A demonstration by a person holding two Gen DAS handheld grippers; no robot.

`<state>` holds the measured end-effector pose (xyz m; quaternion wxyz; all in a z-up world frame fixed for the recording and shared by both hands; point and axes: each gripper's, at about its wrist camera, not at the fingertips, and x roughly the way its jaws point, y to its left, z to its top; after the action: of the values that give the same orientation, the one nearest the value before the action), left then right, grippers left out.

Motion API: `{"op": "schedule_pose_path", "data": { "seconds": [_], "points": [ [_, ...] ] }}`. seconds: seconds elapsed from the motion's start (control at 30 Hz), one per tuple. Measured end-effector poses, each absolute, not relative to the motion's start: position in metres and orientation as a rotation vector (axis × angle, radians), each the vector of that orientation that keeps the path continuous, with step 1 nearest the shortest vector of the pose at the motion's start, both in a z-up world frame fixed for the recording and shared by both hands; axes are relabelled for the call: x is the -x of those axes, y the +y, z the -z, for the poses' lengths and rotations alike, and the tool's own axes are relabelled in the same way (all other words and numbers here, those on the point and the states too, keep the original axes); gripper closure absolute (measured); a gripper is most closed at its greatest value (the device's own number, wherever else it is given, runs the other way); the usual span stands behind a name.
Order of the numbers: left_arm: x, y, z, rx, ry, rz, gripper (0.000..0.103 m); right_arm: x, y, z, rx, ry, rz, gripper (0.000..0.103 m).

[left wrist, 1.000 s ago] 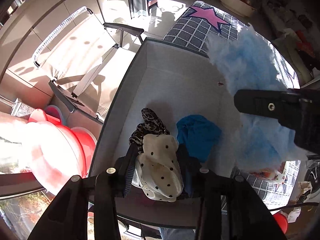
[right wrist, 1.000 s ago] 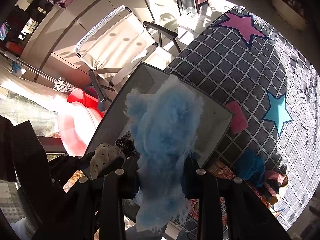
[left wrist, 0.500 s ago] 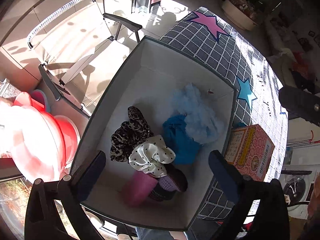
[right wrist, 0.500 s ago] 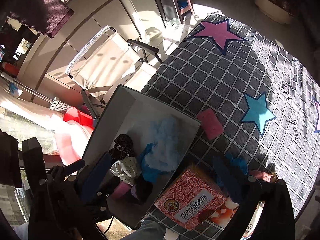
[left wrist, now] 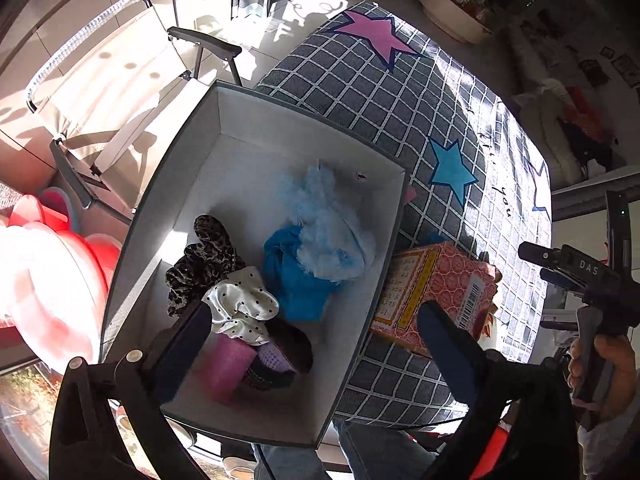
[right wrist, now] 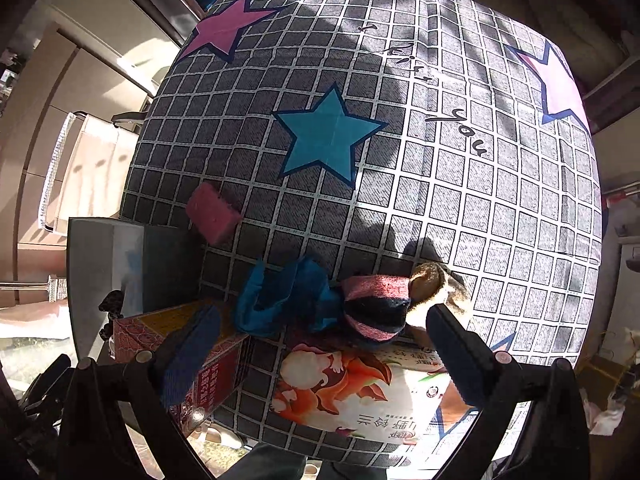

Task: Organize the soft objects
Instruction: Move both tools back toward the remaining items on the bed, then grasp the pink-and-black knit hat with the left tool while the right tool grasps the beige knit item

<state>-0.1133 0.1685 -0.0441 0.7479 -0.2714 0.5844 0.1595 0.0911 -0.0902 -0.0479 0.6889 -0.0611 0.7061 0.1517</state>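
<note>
A grey storage box with a white inside holds a light blue fluffy piece, a blue cloth, a leopard scrunchie, a white dotted scrunchie and pink and purple items. My left gripper is open and empty above the box's near end. My right gripper is open and empty above a blue cloth, a pink and black striped sock and a tan plush piece on the table. A pink sponge lies by the box.
The table has a grey grid cloth with stars. A red patterned carton lies beside the box, also in the right wrist view. A printed bag lies at the table's near edge. A folding chair and red and pink stools stand beyond.
Both grippers opened. The dotted scrunchie and the light blue fluffy piece dropped into the box. My right gripper swung right, over the loose items on the table.
</note>
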Motion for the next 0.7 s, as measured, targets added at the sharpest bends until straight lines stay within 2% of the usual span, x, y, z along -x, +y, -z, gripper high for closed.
{"op": "schedule_pose_path", "data": {
  "seconds": [0.47,0.7],
  "points": [
    [0.06,0.109,0.032,0.471,1.343,-0.255,0.0,-0.105,-0.209,0.111,-0.012,1.69,-0.062,0.0],
    [0.03,0.074,0.03,0.4,1.371,-0.207,0.0,-0.107,-0.223,0.14,-0.093,1.742,-0.085,0.0]
  ]
}}
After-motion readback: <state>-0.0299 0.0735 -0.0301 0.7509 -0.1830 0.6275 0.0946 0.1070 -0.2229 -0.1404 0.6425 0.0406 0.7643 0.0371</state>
